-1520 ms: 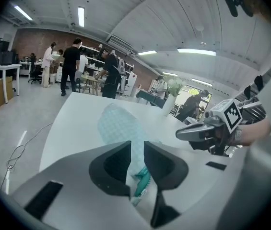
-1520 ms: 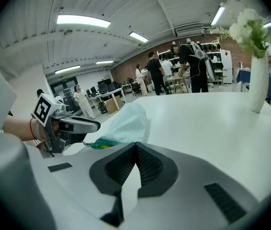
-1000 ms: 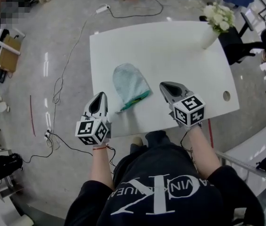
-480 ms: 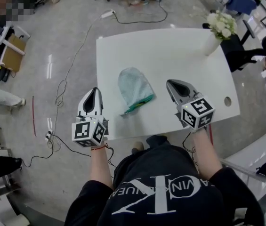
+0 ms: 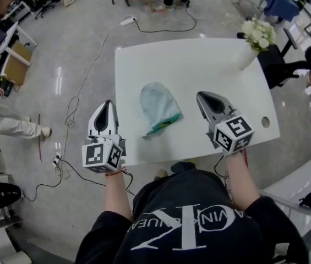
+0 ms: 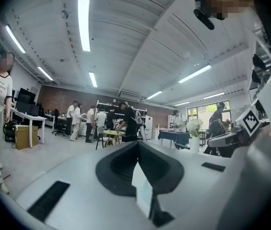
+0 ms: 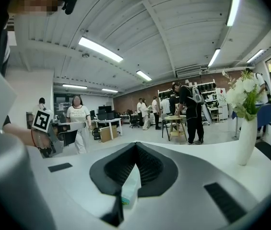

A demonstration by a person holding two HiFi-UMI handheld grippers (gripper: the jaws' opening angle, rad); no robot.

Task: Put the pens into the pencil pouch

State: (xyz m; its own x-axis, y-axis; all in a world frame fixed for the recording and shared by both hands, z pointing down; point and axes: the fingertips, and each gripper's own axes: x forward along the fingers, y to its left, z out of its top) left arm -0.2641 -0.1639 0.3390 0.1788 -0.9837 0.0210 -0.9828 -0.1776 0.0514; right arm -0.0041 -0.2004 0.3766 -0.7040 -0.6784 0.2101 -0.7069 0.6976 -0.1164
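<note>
The pale blue-green pencil pouch (image 5: 157, 103) lies flat near the middle of the white table (image 5: 210, 65). A green strip (image 5: 162, 126) runs along the pouch's near end; I cannot tell whether it is a pen or trim. I see no loose pen on the table. My left gripper (image 5: 108, 103) hovers off the table's left edge, jaws shut and empty, level with the pouch. My right gripper (image 5: 200, 95) is held above the table to the right of the pouch, also shut and empty. In the right gripper view, the pouch (image 7: 128, 189) shows below the meeting jaws.
A white vase of white flowers (image 5: 252, 36) stands at the table's far right corner, also seen in the right gripper view as the vase (image 7: 246, 131). A round cable hole (image 5: 265, 122) sits near the right edge. Cables (image 5: 70, 106) trail over the floor at left, where a person (image 5: 4, 120) walks.
Both grippers have risen and look larger in the head view, still shut. The pouch has not moved. A person has walked in at the left edge.
</note>
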